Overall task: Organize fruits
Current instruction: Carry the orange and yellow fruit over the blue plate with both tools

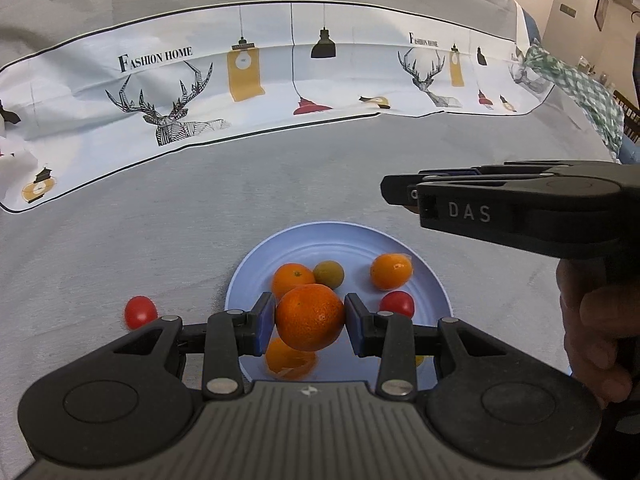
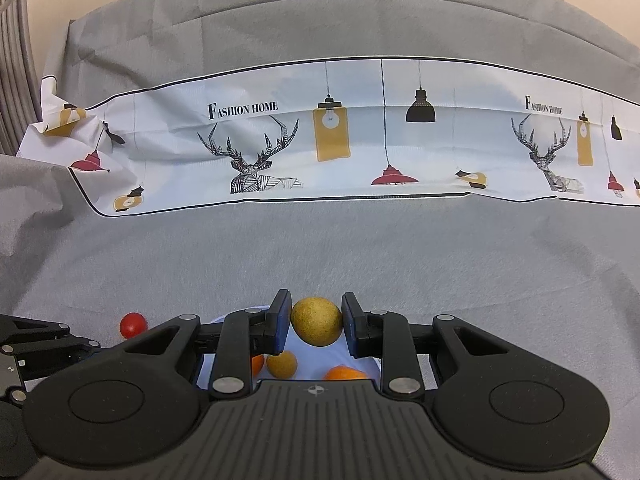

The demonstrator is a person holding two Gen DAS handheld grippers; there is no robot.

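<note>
My left gripper (image 1: pixel 310 318) is shut on an orange mandarin (image 1: pixel 310 317) and holds it above the near edge of a light blue plate (image 1: pixel 430 280). The plate holds several fruits: oranges (image 1: pixel 293 277) (image 1: pixel 391 271), a green-yellow fruit (image 1: pixel 329 273) and a red tomato (image 1: pixel 397 304). Another red tomato (image 1: pixel 140 311) lies on the grey cloth left of the plate. My right gripper (image 2: pixel 316 326) is shut on a yellow-brown round fruit (image 2: pixel 316 326) above the plate (image 2: pixel 372 366). From the left wrist view the right gripper (image 1: pixel 394 192) shows side-on at the right.
A grey cloth (image 1: pixel 200 220) covers the table. A white printed cloth with deer and lamps (image 1: pixel 260 80) lies across the back. A green checked cloth (image 1: pixel 580 84) sits at the far right. A hand (image 1: pixel 592 332) holds the right gripper.
</note>
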